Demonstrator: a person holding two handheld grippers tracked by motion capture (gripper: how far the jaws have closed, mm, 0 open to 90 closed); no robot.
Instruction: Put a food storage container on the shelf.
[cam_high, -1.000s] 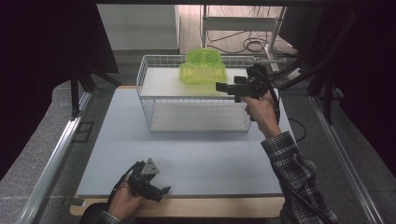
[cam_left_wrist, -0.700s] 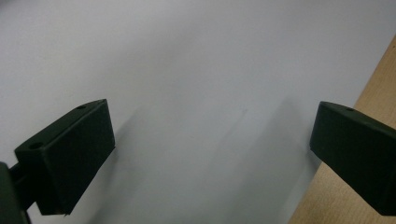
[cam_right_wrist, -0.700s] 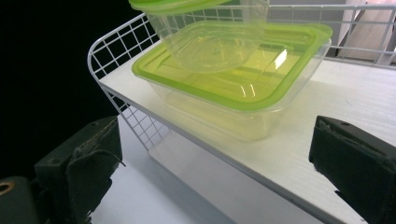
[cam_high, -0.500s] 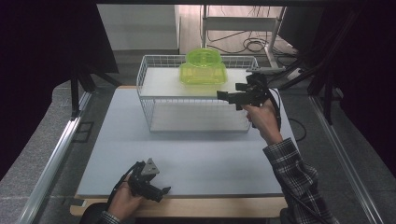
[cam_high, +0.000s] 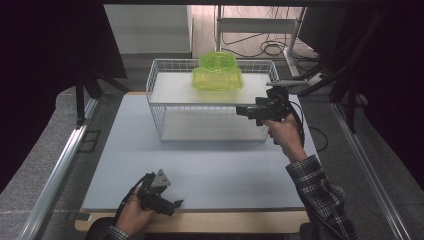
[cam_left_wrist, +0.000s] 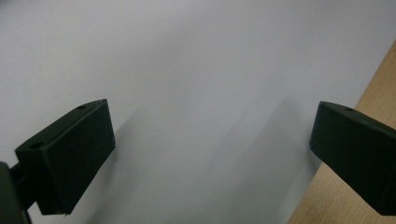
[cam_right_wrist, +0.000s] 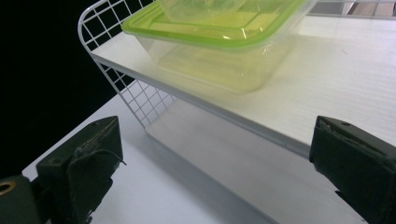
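A white wire rack (cam_high: 165, 112) (cam_right_wrist: 116, 74) with a white shelf board stands at the back of the table. On the shelf sits a square clear container with a green lid (cam_high: 218, 79) (cam_right_wrist: 219, 51), and a round green-tinted container (cam_high: 218, 61) rests on top of it. My right gripper (cam_high: 242, 109) (cam_right_wrist: 215, 163) is open and held in the air at the rack's right front corner, pointing left toward the containers, with nothing between its jaws. My left gripper (cam_high: 172, 206) (cam_left_wrist: 210, 154) is open and lies low on the light mat near the front edge.
The light grey mat (cam_high: 210, 165) covers the wooden table (cam_high: 235, 221) (cam_left_wrist: 364, 93), whose edge shows at the front. A metal rail (cam_high: 60, 165) runs along the left side. Cables and furniture legs (cam_high: 270, 47) lie on the floor behind the rack.
My right gripper has drawn back from the containers, moving toward me and slightly down along the rack's right front. The left gripper has stayed where it was.
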